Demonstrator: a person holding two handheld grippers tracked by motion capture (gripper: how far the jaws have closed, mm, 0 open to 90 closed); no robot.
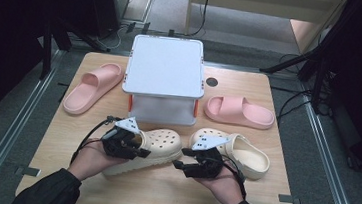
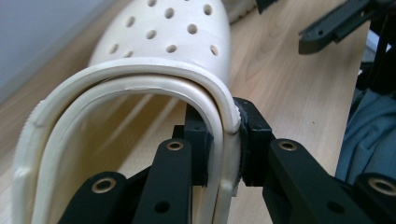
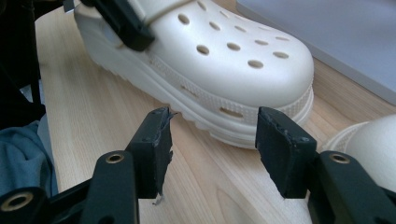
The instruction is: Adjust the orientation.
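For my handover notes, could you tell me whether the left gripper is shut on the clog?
Shut: the left gripper pinches the cream clog's heel rim and strap.

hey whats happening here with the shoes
A person at a wooden table works a gripper in each hand. The left gripper is clamped on the side wall and heel strap of a cream clog. The right gripper is open, its jaws aimed at that clog's toe without touching it. A second cream clog lies to the right. Two pink slides flank a white shelf at the back.
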